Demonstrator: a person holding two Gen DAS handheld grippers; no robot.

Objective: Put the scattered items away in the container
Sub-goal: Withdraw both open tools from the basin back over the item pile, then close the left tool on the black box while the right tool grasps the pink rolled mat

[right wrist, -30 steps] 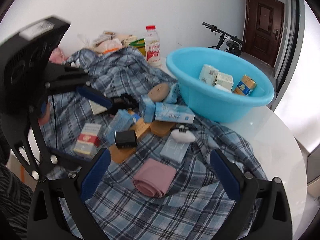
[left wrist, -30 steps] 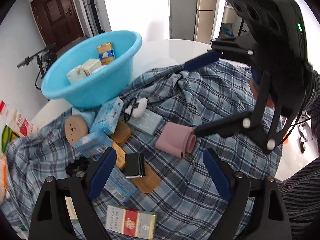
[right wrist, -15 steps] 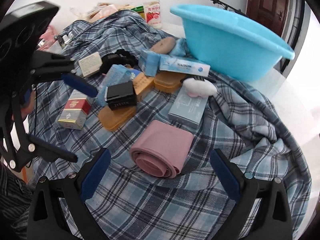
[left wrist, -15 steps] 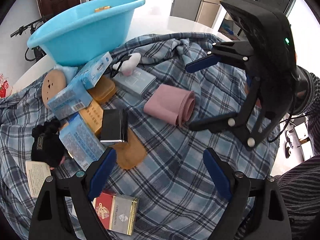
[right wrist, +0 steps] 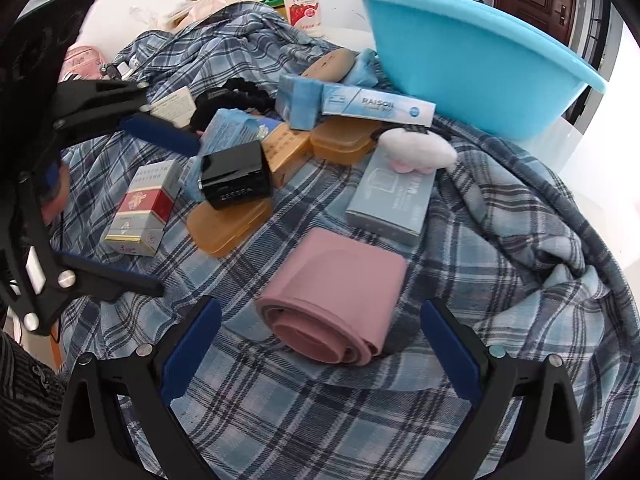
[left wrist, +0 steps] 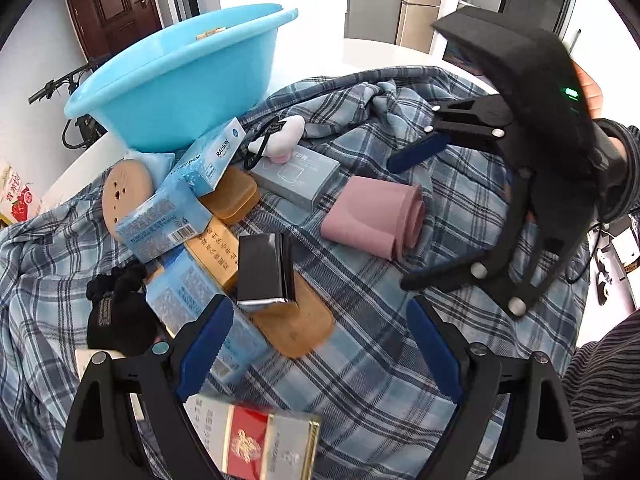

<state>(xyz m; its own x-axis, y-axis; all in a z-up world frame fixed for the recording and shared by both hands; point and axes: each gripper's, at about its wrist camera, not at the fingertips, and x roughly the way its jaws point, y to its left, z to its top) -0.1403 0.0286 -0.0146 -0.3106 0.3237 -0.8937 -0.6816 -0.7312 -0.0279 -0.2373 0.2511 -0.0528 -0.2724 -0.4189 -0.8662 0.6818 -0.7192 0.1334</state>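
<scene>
Clearly, "RAISON" is printed on the pale blue carton leaning beside the smooth blue plastic basin, and "LESSGA" or similar on the glossy black box. A red-and-silver pack and a rolled pink band lie on the plaid cloth over a white round table. My left gripper and right gripper both stand wide, holding nothing.

"RAISON" stands on the long pale-blue carton at about one o'clock from the black box, whose front reads roughly "LESSGA", while the orange-tan box and the bottle's label at twelve o'clock carry Chinese characters too small to read.
</scene>
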